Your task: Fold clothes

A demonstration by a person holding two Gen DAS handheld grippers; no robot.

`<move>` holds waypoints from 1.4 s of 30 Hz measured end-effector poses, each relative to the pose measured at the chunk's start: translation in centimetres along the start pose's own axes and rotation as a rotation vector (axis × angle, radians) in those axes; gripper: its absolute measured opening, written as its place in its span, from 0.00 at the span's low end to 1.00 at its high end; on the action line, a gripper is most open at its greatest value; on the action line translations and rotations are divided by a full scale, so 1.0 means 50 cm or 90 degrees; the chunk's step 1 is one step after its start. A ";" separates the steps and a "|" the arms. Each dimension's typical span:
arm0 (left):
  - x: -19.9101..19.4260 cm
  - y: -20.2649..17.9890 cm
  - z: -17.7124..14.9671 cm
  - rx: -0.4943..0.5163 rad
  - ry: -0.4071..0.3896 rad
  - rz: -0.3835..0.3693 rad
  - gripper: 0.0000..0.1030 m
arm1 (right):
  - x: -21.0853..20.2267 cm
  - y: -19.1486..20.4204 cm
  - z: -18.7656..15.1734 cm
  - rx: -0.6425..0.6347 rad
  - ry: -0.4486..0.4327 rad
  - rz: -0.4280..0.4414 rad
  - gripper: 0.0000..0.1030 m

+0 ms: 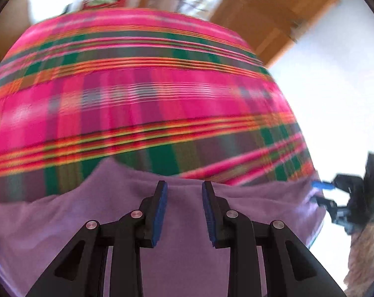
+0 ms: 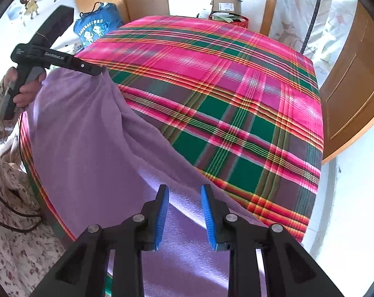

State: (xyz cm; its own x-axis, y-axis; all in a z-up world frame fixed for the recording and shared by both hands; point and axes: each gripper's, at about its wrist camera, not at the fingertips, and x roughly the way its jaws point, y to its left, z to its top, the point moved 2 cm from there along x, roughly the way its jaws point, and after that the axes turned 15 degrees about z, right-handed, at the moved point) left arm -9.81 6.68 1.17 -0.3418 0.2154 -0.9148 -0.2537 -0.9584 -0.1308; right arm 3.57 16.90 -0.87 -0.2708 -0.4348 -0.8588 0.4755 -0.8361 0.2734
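My right gripper (image 2: pixel 184 187) hung released, its blue pads apart just above the purple garment (image 2: pixel 88 136) with nothing between them. My left gripper (image 1: pixel 184 183) pinched the garment's raised edge. Only the right wrist view showed the cloth tenting up to that tip, as the left view was blurred. The garment lay on the near end of the plaid bedcover (image 2: pixel 236 86). To fold well, I judged I should take the free corner and carry both edges level.

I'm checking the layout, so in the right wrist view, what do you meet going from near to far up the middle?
right gripper → purple cloth → plaid sheet → cardboard box
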 end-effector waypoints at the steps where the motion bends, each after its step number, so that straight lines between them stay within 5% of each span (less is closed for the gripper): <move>1: -0.001 -0.020 0.002 0.025 -0.003 -0.006 0.29 | 0.001 -0.003 0.001 0.001 0.001 0.009 0.28; 6: 0.019 -0.090 0.011 0.099 0.013 -0.018 0.29 | 0.036 0.008 0.016 -0.043 0.046 0.025 0.33; 11: 0.042 -0.094 0.019 0.103 0.029 -0.003 0.29 | 0.053 0.027 0.032 -0.079 0.058 0.060 0.33; 14: 0.057 -0.073 0.030 0.075 0.037 0.018 0.29 | 0.046 0.027 0.033 -0.083 0.052 0.072 0.09; 17: 0.064 -0.058 0.043 0.046 0.036 0.023 0.29 | 0.023 0.014 0.031 -0.060 0.018 0.090 0.03; 24: 0.072 -0.031 0.044 0.006 0.042 0.040 0.29 | -0.009 -0.004 0.043 -0.008 -0.042 0.104 0.03; 28: 0.083 -0.022 0.044 -0.013 0.048 0.050 0.29 | 0.047 -0.049 0.045 0.047 0.001 0.077 0.03; 36: 0.073 0.008 0.039 -0.044 0.038 0.063 0.29 | 0.073 -0.037 0.038 0.033 0.015 0.064 0.04; 42: 0.053 0.019 0.033 -0.069 0.021 0.065 0.29 | -0.026 -0.071 -0.009 0.100 -0.083 0.005 0.22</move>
State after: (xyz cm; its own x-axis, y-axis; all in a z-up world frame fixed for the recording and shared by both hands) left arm -12.43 6.65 -0.73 -0.3310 0.1112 -0.9370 -0.1200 -0.9899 -0.0751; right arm 2.62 20.57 -0.94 -0.3787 -0.4731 -0.7954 0.3450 -0.8697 0.3531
